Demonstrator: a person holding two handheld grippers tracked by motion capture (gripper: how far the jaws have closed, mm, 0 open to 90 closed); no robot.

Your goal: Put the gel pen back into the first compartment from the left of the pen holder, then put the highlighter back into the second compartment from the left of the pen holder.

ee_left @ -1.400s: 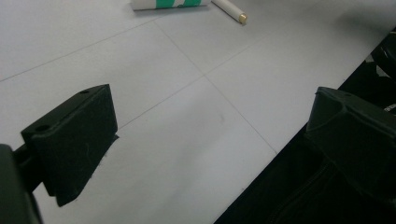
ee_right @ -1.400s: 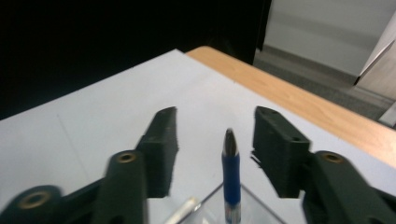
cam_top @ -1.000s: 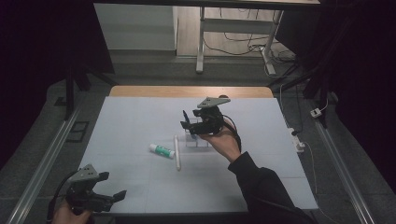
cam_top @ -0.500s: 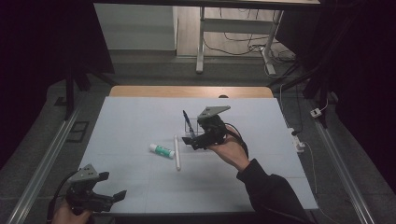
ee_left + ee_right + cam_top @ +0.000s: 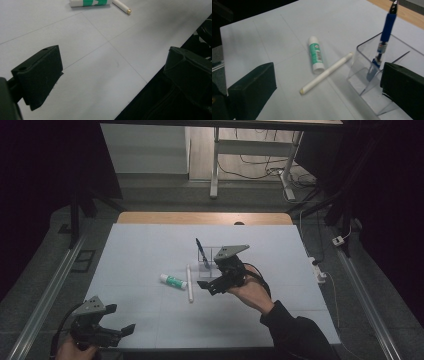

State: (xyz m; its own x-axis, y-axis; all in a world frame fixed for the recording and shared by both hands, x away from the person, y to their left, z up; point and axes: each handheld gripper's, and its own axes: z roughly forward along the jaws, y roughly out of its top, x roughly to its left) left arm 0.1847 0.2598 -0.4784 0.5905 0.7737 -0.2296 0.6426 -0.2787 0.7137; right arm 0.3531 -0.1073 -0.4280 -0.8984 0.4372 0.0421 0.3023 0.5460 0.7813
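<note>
Opening right gripper (image 5: 207, 285), blue pen (image 5: 200, 251) released

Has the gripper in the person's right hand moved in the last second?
Yes. The right gripper has drawn back from the clear holder toward the near table edge, its jaws just opening, empty, leaving the blue pen standing inside.

The right gripper (image 5: 206, 286) has drawn back toward the frame's lower right — jaws just opened, empty — leaving the blue pen (image 5: 201, 251) standing in the clear holder (image 5: 212, 258).
</note>
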